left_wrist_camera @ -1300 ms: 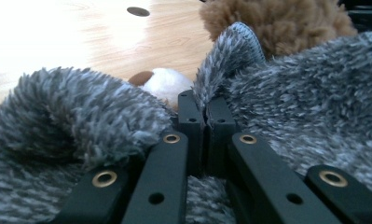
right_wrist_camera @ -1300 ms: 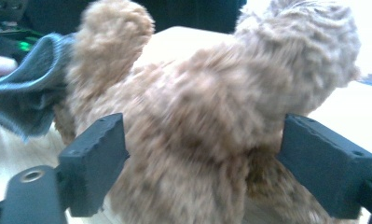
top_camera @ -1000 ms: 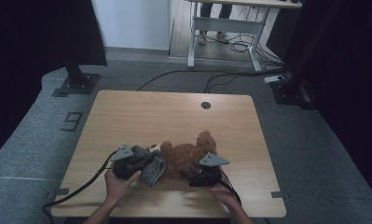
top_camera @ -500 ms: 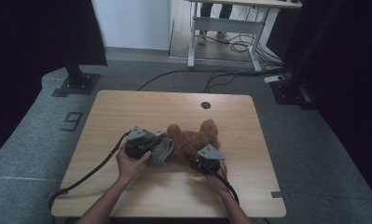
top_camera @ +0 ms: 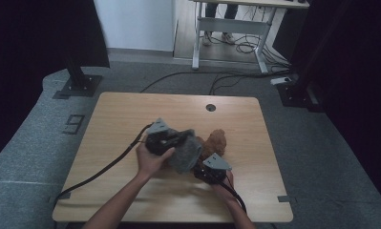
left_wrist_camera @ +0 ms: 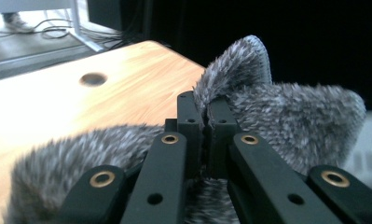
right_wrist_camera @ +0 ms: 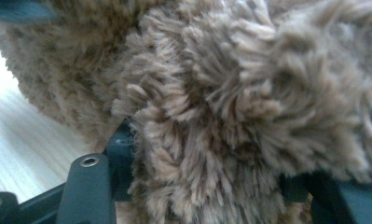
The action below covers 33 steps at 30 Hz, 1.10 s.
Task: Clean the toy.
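High view: left gripper (top_camera: 171,143) fingers pinch grey fabric (top_camera: 187,153) beside the bear (top_camera: 215,142); right gripper (top_camera: 208,169) fingers, just reopening slightly, clasp the bear.

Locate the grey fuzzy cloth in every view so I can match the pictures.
High view: the grey cloth sits at table centre, at the left tool, beside the brown plush.
Left gripper view: it spans the lower frame and right side, an edge pinched between the shut jaws.
Right gripper view: I can't make it out; brown fur crowds the frame.
Shared landmark: the wooden table.
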Tool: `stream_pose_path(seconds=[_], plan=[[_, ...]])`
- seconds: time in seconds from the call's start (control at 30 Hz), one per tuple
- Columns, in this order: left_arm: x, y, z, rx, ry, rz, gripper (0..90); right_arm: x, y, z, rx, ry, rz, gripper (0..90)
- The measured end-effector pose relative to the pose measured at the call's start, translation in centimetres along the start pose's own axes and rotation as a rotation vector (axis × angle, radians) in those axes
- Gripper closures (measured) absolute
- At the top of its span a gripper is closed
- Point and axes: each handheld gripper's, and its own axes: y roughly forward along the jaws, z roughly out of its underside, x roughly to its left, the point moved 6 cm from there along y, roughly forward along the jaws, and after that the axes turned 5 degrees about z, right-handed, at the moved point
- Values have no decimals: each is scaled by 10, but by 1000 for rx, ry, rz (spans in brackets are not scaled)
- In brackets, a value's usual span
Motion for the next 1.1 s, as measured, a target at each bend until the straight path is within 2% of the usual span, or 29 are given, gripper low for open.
stream_pose_path(seconds=[0.03, 0.1, 0.17, 0.2, 0.27, 0.33, 0.43, 0.5, 0.57, 0.63, 0.73, 0.87, 0.97, 1.1], plan=[[-3, 12, -6, 18, 14, -10, 861, 1, -1, 0, 0, 0, 1, 375], [-4, 38, -11, 73, 56, -66, 858, 2, -2, 1, 0, -12, 7, 372], [-2, 60, -3, 140, 34, -69, 859, 3, -4, 2, -2, -20, 9, 371], [-1, 67, 4, 176, 46, -83, 860, 3, -4, 2, 2, -24, 10, 369], [2, 69, 18, 214, 76, -106, 861, 3, -4, 5, 12, -30, 10, 367], [6, 58, 24, 201, 75, -114, 861, 2, -3, 8, 22, -29, 11, 368], [18, 30, 31, 179, 88, -165, 861, 2, -4, 8, 26, -22, 19, 379], [32, 10, 40, 186, 95, -209, 861, 3, -5, 8, 28, -20, 25, 383], [47, -8, 50, 184, 64, -226, 861, 3, -5, 7, 30, -18, 23, 384], [56, -25, 56, 148, 18, -213, 862, 3, -4, 7, 30, -9, 17, 385], [63, -45, 60, 124, 16, -238, 862, 3, -4, 7, 29, -8, 17, 386], [76, -61, 70, 128, -13, -276, 861, 2, -4, 8, 27, 8, 11, 386], [88, -69, 81, 131, -60, -281, 862, 1, -4, 8, 25, 12, 5, 386], [97, -75, 94, 134, -88, -290, 862, 0, -4, 8, 26, 14, -2, 386]])
